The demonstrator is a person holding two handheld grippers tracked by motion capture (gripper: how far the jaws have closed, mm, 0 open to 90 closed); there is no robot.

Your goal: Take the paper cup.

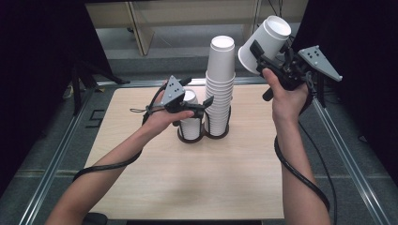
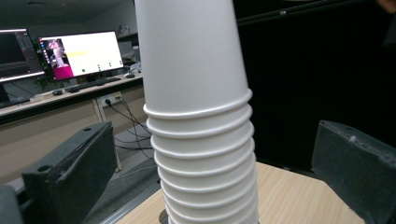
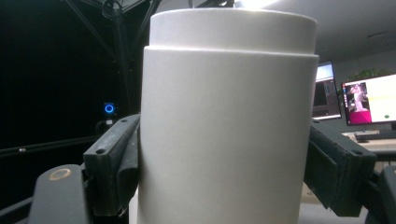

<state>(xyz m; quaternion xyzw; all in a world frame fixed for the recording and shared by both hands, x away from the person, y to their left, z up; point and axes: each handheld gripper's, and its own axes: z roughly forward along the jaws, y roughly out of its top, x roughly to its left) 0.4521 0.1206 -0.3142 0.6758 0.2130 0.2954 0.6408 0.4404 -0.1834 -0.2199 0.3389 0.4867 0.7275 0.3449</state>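
Note:
A tall stack of white paper cups (image 1: 219, 89) stands upside down in a dark two-ring holder (image 1: 202, 135) at the table's middle. A much shorter white stack (image 1: 190, 121) fills the holder's left ring. My left gripper (image 1: 197, 93) is level beside the tall stack, above the short one. In the left gripper view the tall stack (image 2: 201, 93) rises between the wide-apart jaws of the left gripper (image 2: 217, 140), with a gap on each side. My right gripper (image 1: 260, 55) is raised at the back right, shut on a single tilted white cup (image 1: 272, 35). Both pads of the right gripper (image 3: 224, 154) press that cup's (image 3: 229, 93) sides.
The light wooden table (image 1: 187, 183) has metal rails (image 1: 56, 159) along its left and right sides. Black curtains close in both sides. A wooden frame (image 1: 141, 28) stands behind the table, and a tripod (image 1: 80, 84) at the left. Lit monitors (image 2: 79, 53) sit on a desk beyond.

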